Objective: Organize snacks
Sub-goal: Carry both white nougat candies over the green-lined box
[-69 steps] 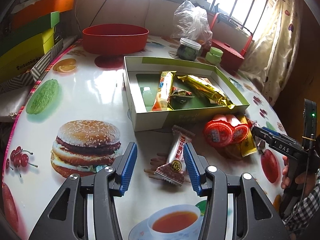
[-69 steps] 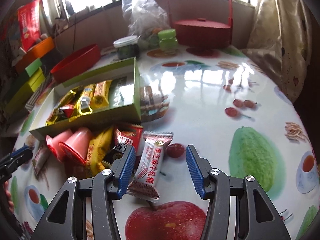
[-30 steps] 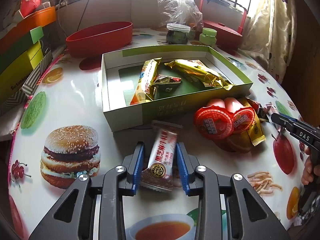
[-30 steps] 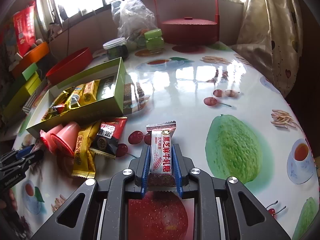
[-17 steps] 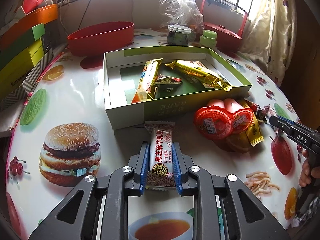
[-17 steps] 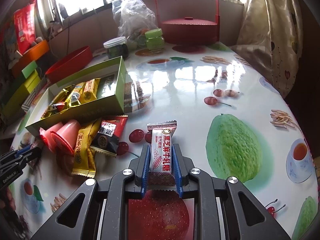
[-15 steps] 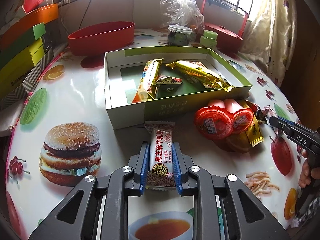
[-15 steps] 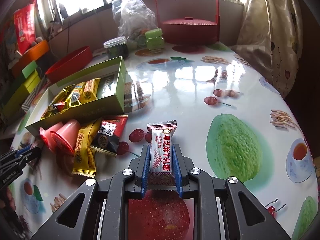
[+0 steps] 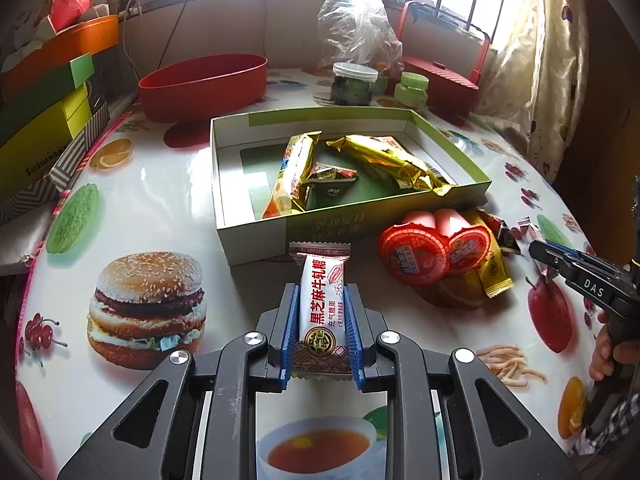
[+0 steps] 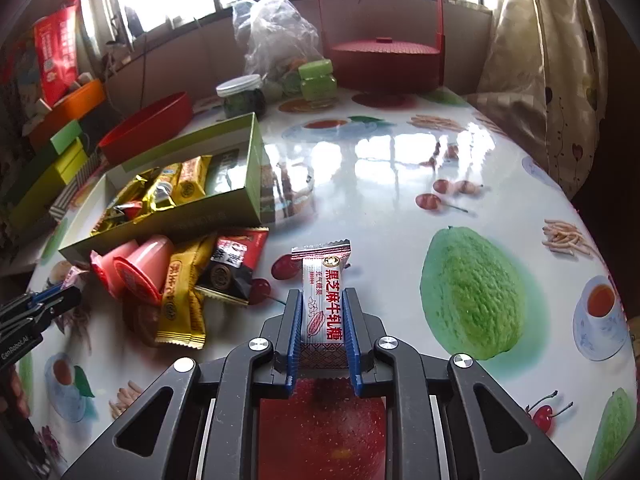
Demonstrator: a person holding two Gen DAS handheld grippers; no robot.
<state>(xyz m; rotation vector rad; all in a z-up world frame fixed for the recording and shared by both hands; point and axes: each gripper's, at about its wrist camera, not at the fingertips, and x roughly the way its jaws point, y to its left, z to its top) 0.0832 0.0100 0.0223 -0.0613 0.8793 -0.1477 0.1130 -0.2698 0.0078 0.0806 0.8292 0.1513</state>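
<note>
While each gripper pinches one nougat candy between its blue fingers, the thin foil wrappers are the risk. The left candy (image 9: 322, 308) is held only by its lower half, and its long upper part stands free in front of the fingers, so I think it can bend or slide out if the left gripper (image 9: 322, 332) tips quickly. The right candy (image 10: 322, 304) sits in the right gripper (image 10: 322, 336) in the same way. Both wrappers are white with red characters and a crimped dark red end, and they look smooth and slippery. Ahead of the left fingers, just beyond the candy tip, stands the green box (image 9: 256, 236) with gold bars inside; its near wall may catch the candy when it goes in. To the right of these fingers two jelly cups (image 9: 434, 252) lie on the counter (image 9: 168, 200).
</note>
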